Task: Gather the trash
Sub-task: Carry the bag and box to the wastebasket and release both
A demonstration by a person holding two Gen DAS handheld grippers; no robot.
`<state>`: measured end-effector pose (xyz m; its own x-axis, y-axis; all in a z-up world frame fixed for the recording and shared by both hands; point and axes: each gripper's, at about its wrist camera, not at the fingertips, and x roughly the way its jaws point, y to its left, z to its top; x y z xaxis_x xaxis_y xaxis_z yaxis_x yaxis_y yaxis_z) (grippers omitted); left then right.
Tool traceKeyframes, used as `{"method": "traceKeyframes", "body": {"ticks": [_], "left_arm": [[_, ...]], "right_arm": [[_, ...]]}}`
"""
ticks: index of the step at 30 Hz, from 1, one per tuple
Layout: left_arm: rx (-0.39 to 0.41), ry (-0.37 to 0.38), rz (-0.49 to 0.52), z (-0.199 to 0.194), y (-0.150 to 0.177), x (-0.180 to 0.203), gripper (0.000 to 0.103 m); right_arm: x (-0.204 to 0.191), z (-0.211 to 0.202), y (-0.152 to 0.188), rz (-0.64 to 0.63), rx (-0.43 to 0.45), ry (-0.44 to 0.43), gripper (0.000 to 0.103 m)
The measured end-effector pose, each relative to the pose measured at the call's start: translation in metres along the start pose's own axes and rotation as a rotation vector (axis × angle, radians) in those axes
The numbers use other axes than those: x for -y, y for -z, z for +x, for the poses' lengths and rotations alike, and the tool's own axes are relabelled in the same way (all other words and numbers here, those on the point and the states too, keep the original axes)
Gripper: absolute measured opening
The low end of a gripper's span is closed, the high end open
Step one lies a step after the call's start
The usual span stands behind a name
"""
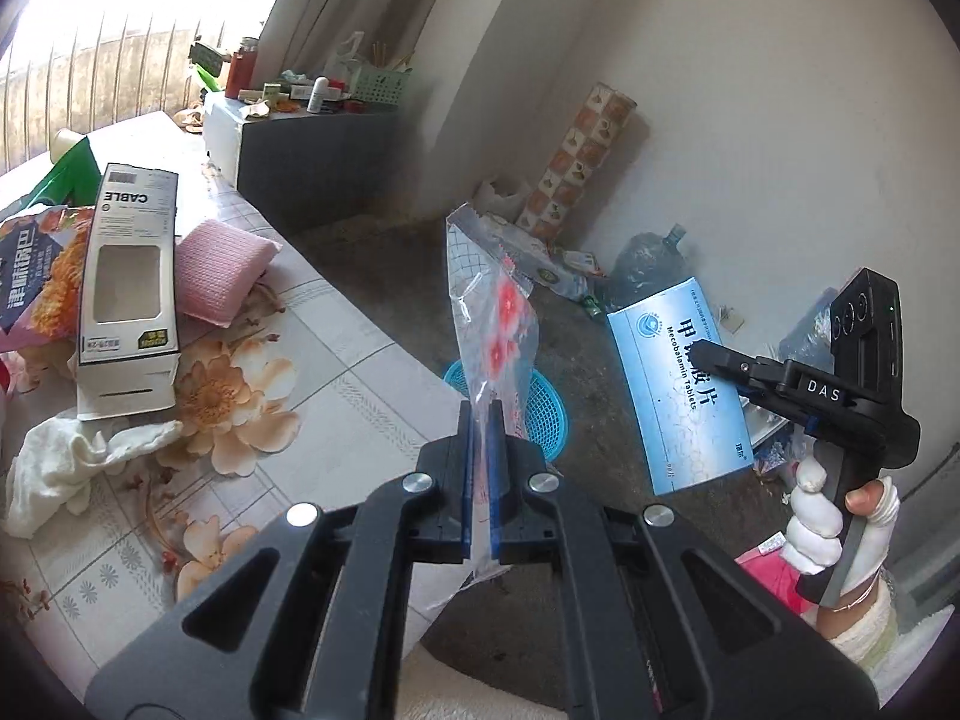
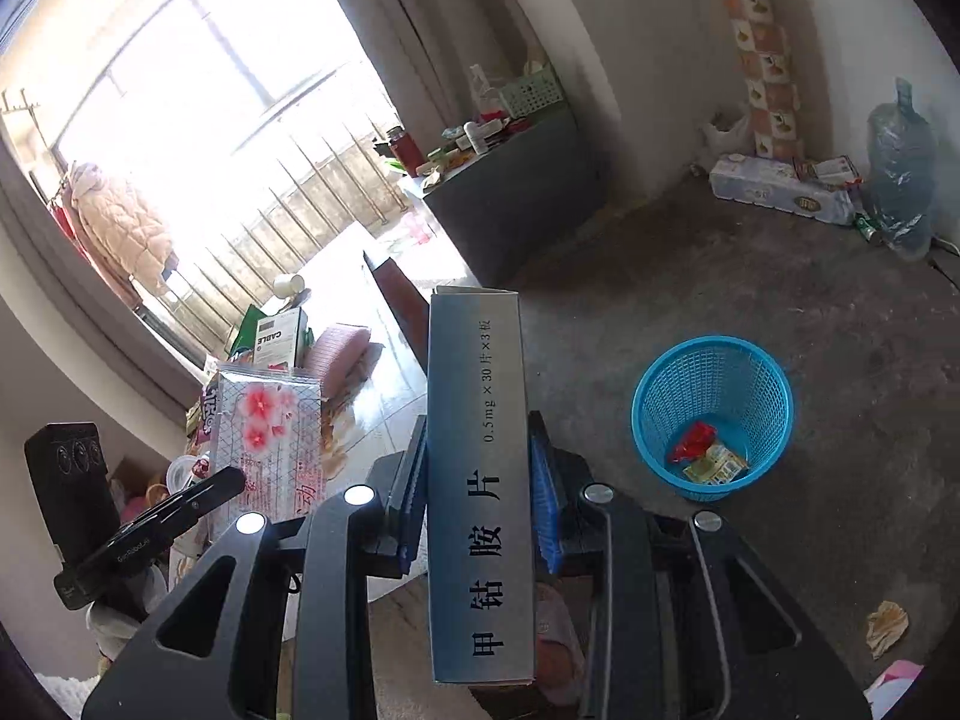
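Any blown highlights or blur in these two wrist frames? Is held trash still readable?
Left wrist: window upper left is blown out; the clear flowered bag in the left gripper and the "Mecobalamin Tablets" print on the blue medicine box read sharp. Right wrist: window washes out the table beneath it; box side text is crisp, blue basket clear. Both views bend straight lines at the rim.

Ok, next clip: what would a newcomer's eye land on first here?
Probably the two held items: the left claw is shut on a clear plastic bag with red flowers, and the right claw grips a blue medicine box by its narrow sides. Next, the bright blue mesh basket on the bare floor, a few wrappers already inside.
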<state>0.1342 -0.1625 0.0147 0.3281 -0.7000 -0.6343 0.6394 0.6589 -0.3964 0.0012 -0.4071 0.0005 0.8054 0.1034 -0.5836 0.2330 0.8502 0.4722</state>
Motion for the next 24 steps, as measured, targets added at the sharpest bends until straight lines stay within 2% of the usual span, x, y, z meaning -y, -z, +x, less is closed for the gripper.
{"method": "traceKeyframes", "body": {"ticks": [3,6,11,16,17,18,19,20,21,24], "left_arm": [[-0.125,0.048,0.016,0.063,-0.030,0.023,0.002],[-0.226,0.028,0.072,0.131,-0.048,0.048,0.002],[-0.403,-0.006,0.142,0.243,-0.049,0.079,0.002],[-0.525,-0.063,0.168,0.336,-0.045,0.092,0.004],[-0.547,-0.074,0.167,0.352,-0.043,0.093,0.011],[-0.557,-0.083,0.160,0.364,-0.042,0.093,0.018],[-0.555,-0.095,0.150,0.372,-0.043,0.092,0.032],[-0.545,-0.106,0.139,0.379,-0.044,0.090,0.040],[-0.533,-0.108,0.132,0.379,-0.044,0.090,0.040],[-0.520,-0.047,0.134,0.366,-0.044,0.093,0.046]], "right_arm": [[0.045,0.002,-0.006,0.097,0.037,0.027,0.030],[0.093,0.023,-0.009,0.207,0.033,0.055,0.030],[0.161,0.082,-0.010,0.360,-0.030,0.094,0.030],[0.219,0.141,-0.019,0.480,-0.063,0.121,0.032],[0.229,0.152,-0.020,0.494,-0.065,0.124,0.036],[0.241,0.162,-0.021,0.512,-0.070,0.144,0.048],[0.253,0.171,-0.020,0.540,-0.078,0.182,0.052],[0.263,0.178,-0.018,0.563,-0.081,0.202,0.052],[0.272,0.183,-0.015,0.586,-0.088,0.211,0.052],[0.281,0.180,-0.001,0.626,-0.082,0.196,0.052]]}}
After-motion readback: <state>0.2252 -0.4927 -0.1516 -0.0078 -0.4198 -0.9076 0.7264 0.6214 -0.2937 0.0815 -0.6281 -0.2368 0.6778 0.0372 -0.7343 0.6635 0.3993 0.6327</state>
